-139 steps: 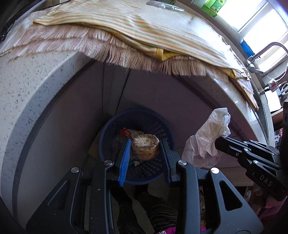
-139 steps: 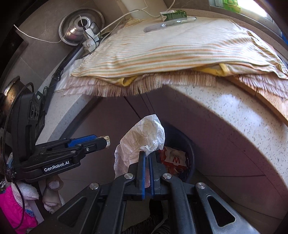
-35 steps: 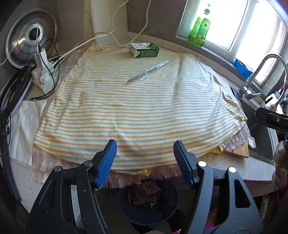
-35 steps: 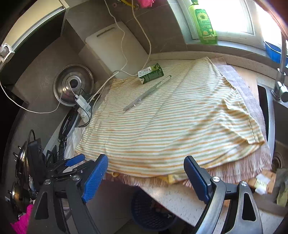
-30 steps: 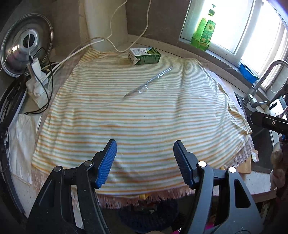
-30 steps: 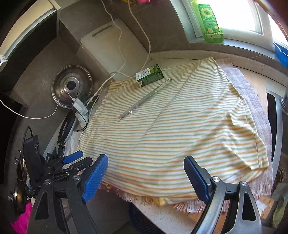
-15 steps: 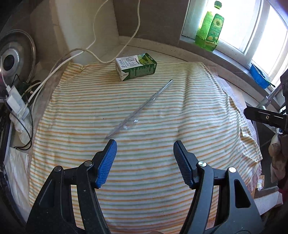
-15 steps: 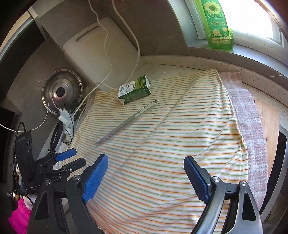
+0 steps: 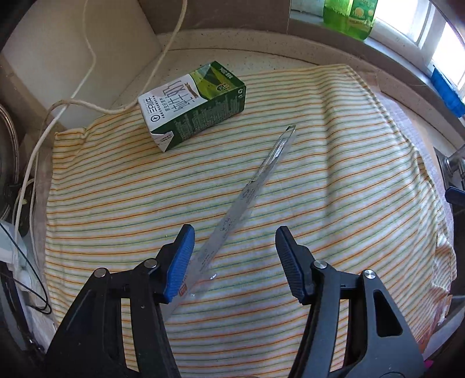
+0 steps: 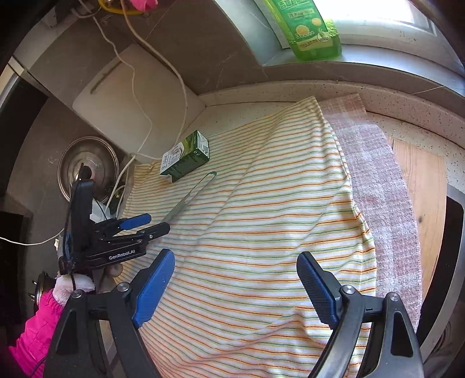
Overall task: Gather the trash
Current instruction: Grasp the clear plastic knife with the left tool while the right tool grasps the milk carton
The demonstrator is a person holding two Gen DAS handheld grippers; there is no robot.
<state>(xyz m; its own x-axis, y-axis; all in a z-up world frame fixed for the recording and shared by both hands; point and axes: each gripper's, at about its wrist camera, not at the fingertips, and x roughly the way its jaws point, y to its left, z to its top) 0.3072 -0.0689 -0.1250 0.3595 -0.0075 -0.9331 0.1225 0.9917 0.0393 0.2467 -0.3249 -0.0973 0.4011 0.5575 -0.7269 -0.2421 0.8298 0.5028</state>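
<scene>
A: Where's the trash now?

B: Two bits on the striped cloth [image 9: 334,180] – a green-and-white drink carton [image 9: 193,106] lying on its side at the far-left corner, and a long clear plastic wrapper [image 9: 247,200] running diagonally from near the carton toward the left gripper [image 9: 234,261].

A: Left gripper got hold of it?

B: No. Its jaws have just been closing a bit but stand apart – the wrapper's near end lies between them, right beside the left blue pad, the right pad well clear.

A: Right gripper [image 10: 237,286]?

B: Wide apart, nothing in it, over the cloth's near part. From its cam the left gripper [image 10: 154,224] sits at the wrapper's [image 10: 189,200] near end; carton [image 10: 186,157] just beyond.

A: Anything else?

B: Green bottle [image 10: 308,26] on the sill, white cutting board [image 10: 128,101] and pan lid [image 10: 87,165] at the back-left.
</scene>
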